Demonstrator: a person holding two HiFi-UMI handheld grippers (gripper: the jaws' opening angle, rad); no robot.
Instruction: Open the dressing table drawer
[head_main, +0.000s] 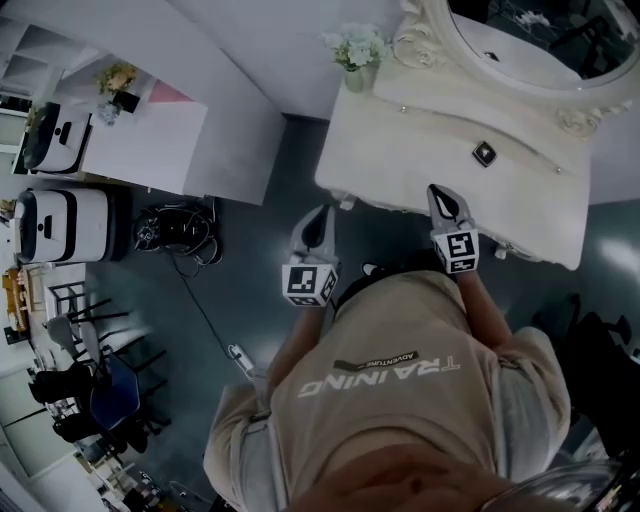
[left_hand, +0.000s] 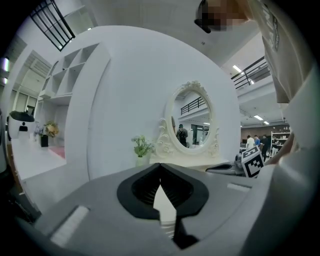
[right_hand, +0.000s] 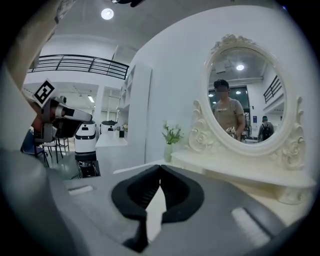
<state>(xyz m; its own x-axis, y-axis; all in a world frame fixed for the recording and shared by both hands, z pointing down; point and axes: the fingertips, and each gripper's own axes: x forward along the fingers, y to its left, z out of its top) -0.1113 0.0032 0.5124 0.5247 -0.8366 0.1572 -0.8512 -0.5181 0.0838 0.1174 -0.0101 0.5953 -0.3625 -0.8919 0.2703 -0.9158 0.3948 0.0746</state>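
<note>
Dressing table (head_main: 430, 125) stands just ahead of the person, below an oval mirror (head_main: 520, 30); its drawer front cannot be made out from above. A vase (head_main: 354, 78) on its left corner holds pale flowers (head_main: 356, 44). The left gripper (head_main: 322, 212) and right gripper (head_main: 438, 192) hang near the front edge, both clenched on nothing.

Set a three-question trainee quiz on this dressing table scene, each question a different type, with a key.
1. True or false: the right gripper grips the vase of flowers.
2. What does the oval mirror stand on? A) the dressing table B) the floor C) a chair
3. Fill in: the jaws of the left gripper are ____ (open or shut).
Key: 1 false; 2 A; 3 shut.
</note>
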